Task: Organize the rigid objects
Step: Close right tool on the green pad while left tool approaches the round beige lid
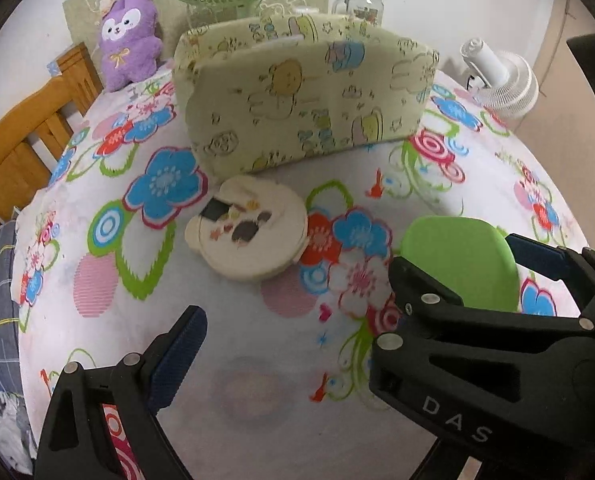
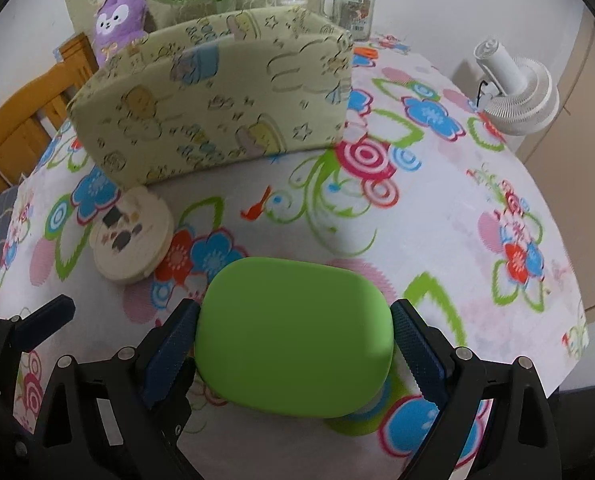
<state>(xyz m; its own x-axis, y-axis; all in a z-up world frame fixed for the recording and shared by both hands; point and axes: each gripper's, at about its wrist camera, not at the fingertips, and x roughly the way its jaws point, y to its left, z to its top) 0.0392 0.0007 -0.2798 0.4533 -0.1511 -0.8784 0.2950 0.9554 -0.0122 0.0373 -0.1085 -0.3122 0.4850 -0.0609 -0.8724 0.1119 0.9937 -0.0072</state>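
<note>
Right claw (image 2: 295, 354) clamps a smooth green case (image 2: 293, 334) by its two short ends, pads pressed flush against it, just above the flowered cloth of the desk (image 2: 437, 208). Left claw (image 1: 297, 320) stands open and empty beside it, with a round cream box (image 1: 253, 228) lying flat ahead, near the foot of the patterned fabric bin (image 1: 305, 96). The case looks slick and rounded, so I judge it could slide out if tilted. Carried toward the bin, it might clip the bin's front wall or knock the cream box.
</note>
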